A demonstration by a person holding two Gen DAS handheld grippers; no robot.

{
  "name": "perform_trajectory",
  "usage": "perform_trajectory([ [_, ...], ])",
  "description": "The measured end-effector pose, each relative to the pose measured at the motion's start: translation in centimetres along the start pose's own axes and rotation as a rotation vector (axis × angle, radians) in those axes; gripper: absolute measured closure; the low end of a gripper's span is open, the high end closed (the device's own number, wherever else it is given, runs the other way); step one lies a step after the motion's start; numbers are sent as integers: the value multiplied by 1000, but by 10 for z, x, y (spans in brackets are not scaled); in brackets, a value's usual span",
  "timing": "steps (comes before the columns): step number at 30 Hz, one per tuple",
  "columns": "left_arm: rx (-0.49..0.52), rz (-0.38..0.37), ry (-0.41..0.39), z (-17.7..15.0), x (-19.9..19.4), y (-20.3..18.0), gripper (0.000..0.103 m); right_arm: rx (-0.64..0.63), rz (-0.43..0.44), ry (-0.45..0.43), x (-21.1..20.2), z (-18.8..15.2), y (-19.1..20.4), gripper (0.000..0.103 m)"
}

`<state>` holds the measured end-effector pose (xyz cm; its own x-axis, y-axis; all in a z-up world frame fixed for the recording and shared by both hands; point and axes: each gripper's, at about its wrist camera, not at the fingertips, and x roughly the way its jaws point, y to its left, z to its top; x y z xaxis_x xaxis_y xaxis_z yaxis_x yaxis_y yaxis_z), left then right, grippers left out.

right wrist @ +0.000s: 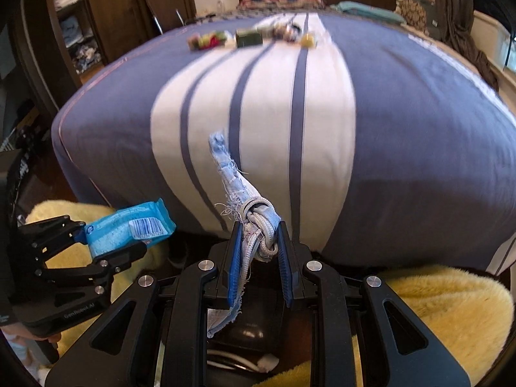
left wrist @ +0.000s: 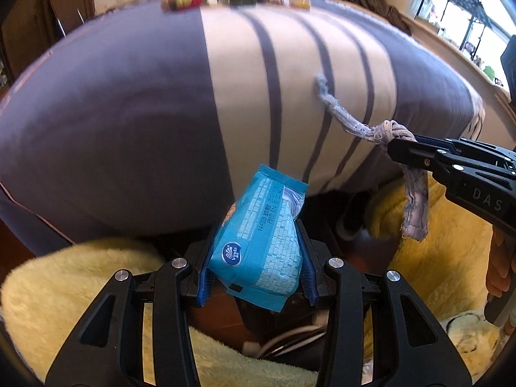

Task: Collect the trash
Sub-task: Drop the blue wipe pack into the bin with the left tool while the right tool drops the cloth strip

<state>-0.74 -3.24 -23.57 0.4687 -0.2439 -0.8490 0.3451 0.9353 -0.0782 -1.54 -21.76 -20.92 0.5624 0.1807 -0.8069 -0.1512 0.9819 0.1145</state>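
While my left gripper (left wrist: 254, 254) clamps the crinkly blue tissue packet (left wrist: 258, 235) and my right gripper (right wrist: 258, 254) pinches the frayed, knotted blue-grey rag (right wrist: 254, 222) at twelve o'clock, its dangling tail could snag and pull loose.

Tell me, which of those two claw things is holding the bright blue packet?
The left gripper: its jaws clamp a blue tissue packet. The right gripper grips a knotted, frayed strip of pale denim instead.

"Vinda" on blue tissue pack (left wrist: 258, 242); "DAS" on right claw (left wrist: 395, 150).
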Motion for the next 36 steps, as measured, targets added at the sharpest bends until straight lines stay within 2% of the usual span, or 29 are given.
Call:
perform_trajectory([
  [6, -12, -17, 97, -13, 36, 4, 62, 15, 34, 114, 34, -17, 0, 81],
  [12, -53, -78, 202, -24, 69, 13, 62, 28, 59, 227, 64, -32, 2, 81],
  [18, -73, -99, 276, -29, 92, 18, 62, 32, 56, 292, 86, -33, 7, 80],
  [26, -74, -120, 298, -32, 96, 9, 60, 37, 62, 311, 96, -27, 4, 77],
  [30, -76, -113, 298, -33, 94, 6, 58, 52, 64, 300, 93, -25, 0, 70],
  [36, -68, -82, 269, -28, 84, 8, 43, 74, 48, 255, 80, -17, -3, 52],
])
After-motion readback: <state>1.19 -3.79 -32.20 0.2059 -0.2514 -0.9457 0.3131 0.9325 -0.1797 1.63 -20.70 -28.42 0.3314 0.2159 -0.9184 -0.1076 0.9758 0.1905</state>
